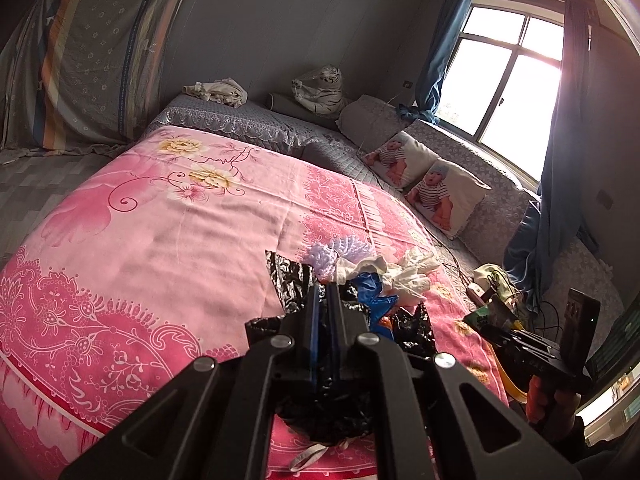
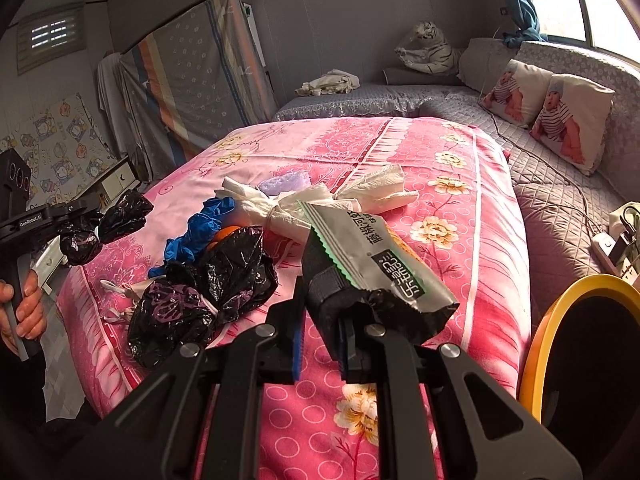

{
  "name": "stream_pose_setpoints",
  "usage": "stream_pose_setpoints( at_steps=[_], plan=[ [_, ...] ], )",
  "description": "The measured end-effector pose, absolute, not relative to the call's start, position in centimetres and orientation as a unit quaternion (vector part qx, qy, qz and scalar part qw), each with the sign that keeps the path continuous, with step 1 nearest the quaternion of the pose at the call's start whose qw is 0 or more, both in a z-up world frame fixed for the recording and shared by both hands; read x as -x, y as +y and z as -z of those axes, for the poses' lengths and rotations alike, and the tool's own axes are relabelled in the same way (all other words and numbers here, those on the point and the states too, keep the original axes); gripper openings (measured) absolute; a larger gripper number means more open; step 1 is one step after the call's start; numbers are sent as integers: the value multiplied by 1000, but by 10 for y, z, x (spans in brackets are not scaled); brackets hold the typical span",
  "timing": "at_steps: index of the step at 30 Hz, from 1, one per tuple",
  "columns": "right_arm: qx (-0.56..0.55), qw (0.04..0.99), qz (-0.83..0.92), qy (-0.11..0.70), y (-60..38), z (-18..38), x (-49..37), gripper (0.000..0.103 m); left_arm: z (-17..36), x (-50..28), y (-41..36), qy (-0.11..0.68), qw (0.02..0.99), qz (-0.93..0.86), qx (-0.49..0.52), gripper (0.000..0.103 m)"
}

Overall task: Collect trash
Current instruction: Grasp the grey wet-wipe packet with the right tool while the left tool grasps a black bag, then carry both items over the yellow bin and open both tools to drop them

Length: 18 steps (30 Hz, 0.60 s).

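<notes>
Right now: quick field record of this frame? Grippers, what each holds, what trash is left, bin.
left gripper: shut on black plastic bag
right gripper: shut on snack wrapper
left on pink bedspread: blue glove, white tissues, second black bag
yellow-rimmed bin: beside the bed, right wrist view, contents not visible

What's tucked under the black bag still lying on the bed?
An orange item peeks out behind the black bag, with a blue glove beside it and a white strip poking out at its left. Anything beneath the bag is covered.
</notes>
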State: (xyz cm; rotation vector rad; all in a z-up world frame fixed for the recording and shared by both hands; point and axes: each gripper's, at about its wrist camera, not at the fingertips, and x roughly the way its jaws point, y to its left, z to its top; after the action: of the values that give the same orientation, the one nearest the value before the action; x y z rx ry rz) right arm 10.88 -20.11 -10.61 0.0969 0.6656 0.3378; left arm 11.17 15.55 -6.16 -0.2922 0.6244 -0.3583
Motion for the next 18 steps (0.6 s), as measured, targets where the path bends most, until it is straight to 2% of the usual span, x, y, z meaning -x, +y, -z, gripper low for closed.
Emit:
stream_pose_setpoints(
  at_steps=[18],
  plan=[
    [-85, 947, -122, 283, -255, 85, -89, 12, 35, -132, 74, 299, 916, 248, 101, 4]
  ],
)
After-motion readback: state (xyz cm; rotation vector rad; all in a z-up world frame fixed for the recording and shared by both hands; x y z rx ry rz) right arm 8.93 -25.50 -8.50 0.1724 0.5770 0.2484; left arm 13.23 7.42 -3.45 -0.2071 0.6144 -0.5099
